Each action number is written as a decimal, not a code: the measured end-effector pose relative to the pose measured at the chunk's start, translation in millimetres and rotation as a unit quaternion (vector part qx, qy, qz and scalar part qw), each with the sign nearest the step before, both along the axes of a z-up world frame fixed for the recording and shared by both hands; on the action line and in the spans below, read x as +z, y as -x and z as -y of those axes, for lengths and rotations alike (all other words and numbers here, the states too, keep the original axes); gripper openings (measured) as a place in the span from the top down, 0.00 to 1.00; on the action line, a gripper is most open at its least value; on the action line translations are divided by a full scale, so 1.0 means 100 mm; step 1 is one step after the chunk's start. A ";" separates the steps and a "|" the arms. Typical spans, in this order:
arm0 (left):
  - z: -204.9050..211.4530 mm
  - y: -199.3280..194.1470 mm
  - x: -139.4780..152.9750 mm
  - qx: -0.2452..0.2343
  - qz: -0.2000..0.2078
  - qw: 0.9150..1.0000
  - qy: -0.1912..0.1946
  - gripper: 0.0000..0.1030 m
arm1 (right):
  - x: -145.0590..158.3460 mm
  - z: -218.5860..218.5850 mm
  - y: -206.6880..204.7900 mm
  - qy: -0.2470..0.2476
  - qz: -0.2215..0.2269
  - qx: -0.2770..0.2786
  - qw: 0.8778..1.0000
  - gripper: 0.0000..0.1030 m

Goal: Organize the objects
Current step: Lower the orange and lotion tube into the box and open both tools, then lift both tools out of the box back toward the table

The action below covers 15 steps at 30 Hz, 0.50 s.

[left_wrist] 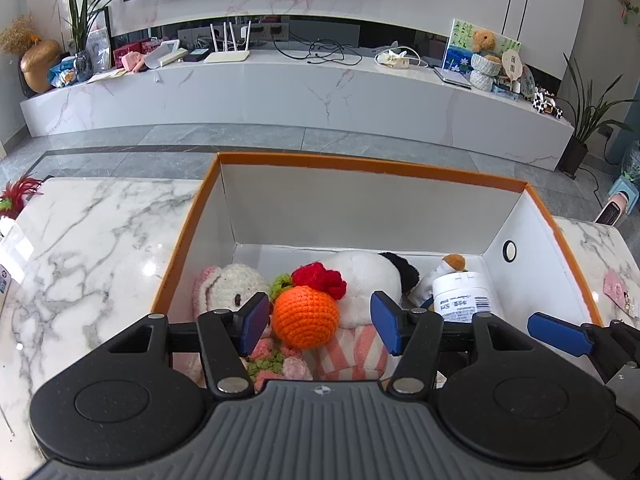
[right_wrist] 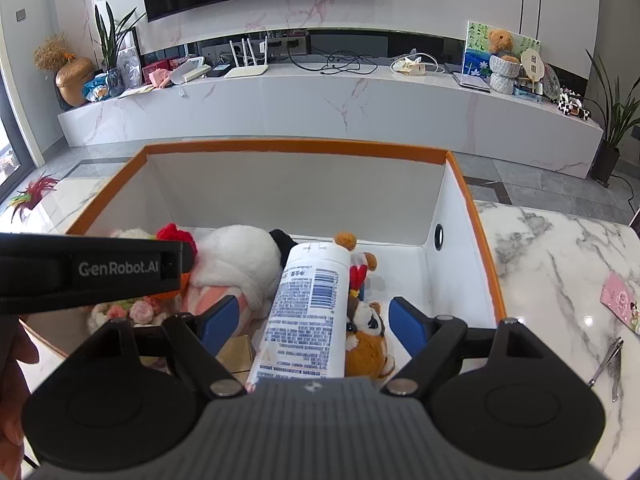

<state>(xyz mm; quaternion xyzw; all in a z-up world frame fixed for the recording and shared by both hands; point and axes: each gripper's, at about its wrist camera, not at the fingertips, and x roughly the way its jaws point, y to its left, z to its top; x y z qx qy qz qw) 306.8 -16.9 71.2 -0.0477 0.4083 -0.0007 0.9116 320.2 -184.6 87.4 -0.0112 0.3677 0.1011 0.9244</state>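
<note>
Crocheted orange (left_wrist: 306, 317), judged soft and light, suits a mid-body squeeze between the parted left claw (left_wrist: 319, 322); right claw (right_wrist: 314, 322) also parted.

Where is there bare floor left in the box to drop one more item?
Free: the box floor along the right wall, beside the round hole, right of the white bottle. Crowded: the left and middle, packed with the crochet orange, panda plush and dog plush.

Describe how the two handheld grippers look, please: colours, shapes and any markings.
Both grippers, left gripper and right gripper, have blue flat finger pads on black angular linkages with silver pivot pins, black round discs, and a ribbed grey body. One black side reads "GenRobot.AI".
</note>
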 end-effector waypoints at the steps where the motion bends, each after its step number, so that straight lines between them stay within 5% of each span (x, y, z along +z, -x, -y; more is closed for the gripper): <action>1: 0.00 0.01 0.02 0.000 0.002 1.000 0.000 0.36 | 0.01 0.00 0.01 0.000 0.001 0.000 1.000 0.20; 15: 0.03 0.23 0.21 -0.006 0.019 1.000 -0.016 0.36 | 0.24 0.06 0.26 -0.002 0.017 0.001 1.000 0.19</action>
